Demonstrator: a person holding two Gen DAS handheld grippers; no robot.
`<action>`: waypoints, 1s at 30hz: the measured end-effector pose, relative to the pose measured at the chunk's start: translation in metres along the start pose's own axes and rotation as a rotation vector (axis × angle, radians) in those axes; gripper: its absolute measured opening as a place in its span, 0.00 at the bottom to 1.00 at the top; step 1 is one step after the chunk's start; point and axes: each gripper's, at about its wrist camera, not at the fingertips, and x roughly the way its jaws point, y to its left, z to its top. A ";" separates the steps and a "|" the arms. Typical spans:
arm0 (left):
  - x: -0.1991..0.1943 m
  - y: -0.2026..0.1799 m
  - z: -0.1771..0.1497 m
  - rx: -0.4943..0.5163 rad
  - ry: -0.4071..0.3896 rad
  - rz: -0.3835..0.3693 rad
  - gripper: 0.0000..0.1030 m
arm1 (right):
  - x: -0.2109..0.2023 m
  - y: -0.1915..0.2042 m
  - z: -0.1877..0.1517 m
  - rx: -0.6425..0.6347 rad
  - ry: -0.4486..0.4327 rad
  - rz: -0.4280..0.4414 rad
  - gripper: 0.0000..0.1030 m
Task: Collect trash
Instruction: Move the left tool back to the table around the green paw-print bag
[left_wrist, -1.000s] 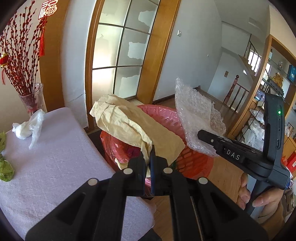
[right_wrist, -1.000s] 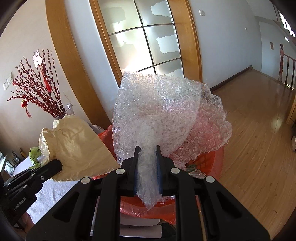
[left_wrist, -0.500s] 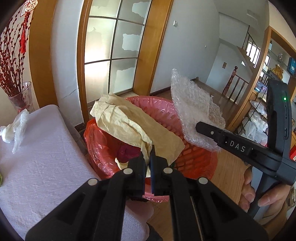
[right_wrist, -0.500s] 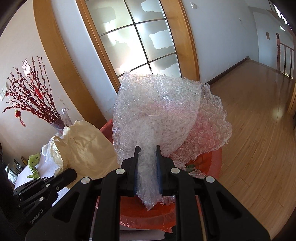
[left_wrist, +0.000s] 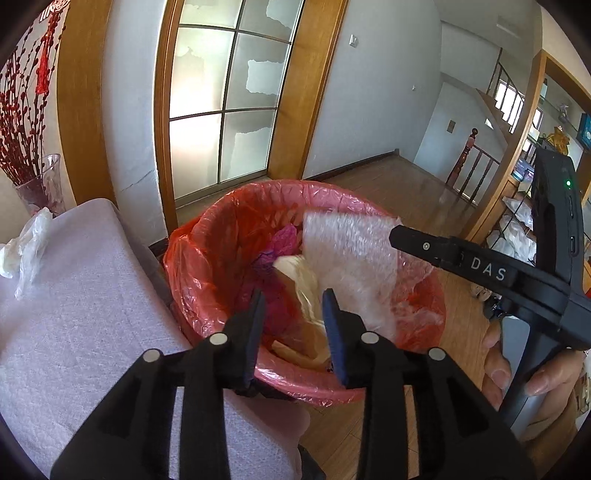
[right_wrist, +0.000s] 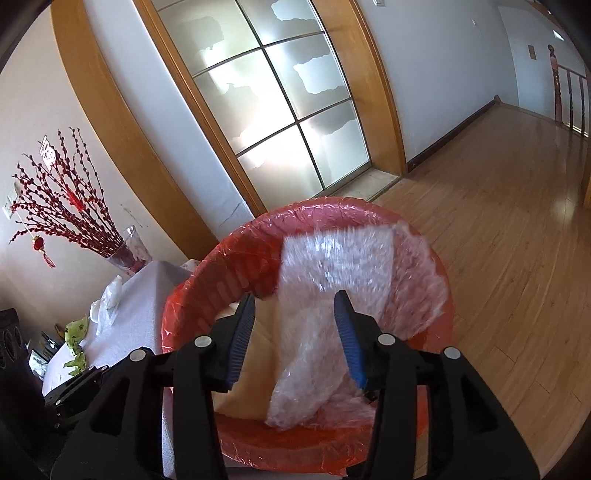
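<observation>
The wood floor (right_wrist: 509, 258) stretches away to my right toward a stair railing (right_wrist: 569, 92), and a frosted glass door (left_wrist: 221, 103) in a wood frame fills the wall ahead. To my left a table under a pale cloth (left_wrist: 74, 314) runs up to the wall, just beside the bin (left_wrist: 236, 206), which stands on the floor with a red bag lining it and folded over its rim. Down inside the bin a sheet of bubble wrap (right_wrist: 332, 295) lies blurred across the right half, part of it draped against the red liner, and a crumpled cream paper (left_wrist: 299, 280) sits beside and partly under it, with something pink (left_wrist: 280, 243) deeper in at the left. My left gripper (left_wrist: 291, 317) hangs over the near rim of the bin with its fingers spread wide and nothing between them. My right gripper (right_wrist: 295, 328) is also over the bin, its blue-padded fingers wide apart; the bubble wrap shows in the gap but neither pad presses on it. From my left camera I see my right hand (left_wrist: 532, 376) wrapped around that gripper's handle. At the far end of the table stands a glass vase (right_wrist: 129, 251) of red branches, with a crumpled white plastic bag (left_wrist: 26, 247) near it and some green scraps (right_wrist: 75, 343) farther along the cloth.
</observation>
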 end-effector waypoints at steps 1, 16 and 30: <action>-0.001 0.002 0.000 -0.004 0.000 0.005 0.35 | -0.001 -0.001 -0.001 0.001 -0.001 -0.004 0.45; -0.060 0.056 -0.011 -0.084 -0.059 0.203 0.55 | -0.006 0.047 -0.012 -0.136 -0.014 -0.011 0.46; -0.138 0.197 -0.027 -0.316 -0.094 0.593 0.63 | 0.008 0.113 -0.030 -0.263 0.023 0.066 0.50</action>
